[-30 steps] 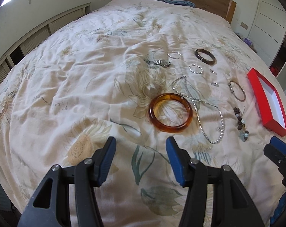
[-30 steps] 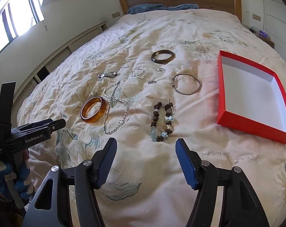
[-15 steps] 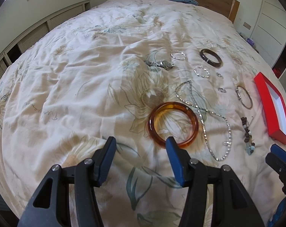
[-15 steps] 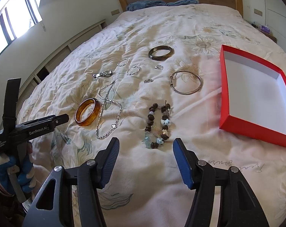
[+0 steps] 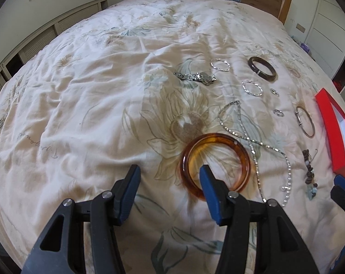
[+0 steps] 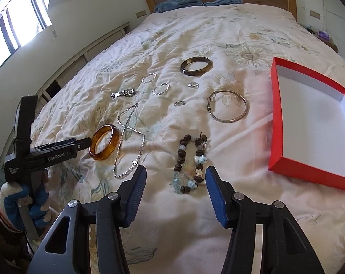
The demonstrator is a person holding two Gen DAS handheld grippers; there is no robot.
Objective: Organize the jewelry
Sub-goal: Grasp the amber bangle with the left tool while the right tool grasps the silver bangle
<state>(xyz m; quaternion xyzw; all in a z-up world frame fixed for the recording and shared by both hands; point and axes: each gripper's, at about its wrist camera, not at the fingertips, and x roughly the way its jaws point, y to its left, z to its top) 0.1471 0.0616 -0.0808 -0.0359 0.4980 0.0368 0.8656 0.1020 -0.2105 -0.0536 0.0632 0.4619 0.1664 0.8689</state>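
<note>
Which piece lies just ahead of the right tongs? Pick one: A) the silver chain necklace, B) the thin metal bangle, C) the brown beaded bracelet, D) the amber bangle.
C: in the right wrist view the brown beaded bracelet lies on the bedspread just beyond the open right tongs, in line with the gap between their tips, while the amber bangle sits off by the left tongs.

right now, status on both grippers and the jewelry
Left hand-held gripper open at amber bangle. Right hand-held gripper open, jaws just closing, over beaded bracelet. Red box empty. Nothing blocking.
</note>
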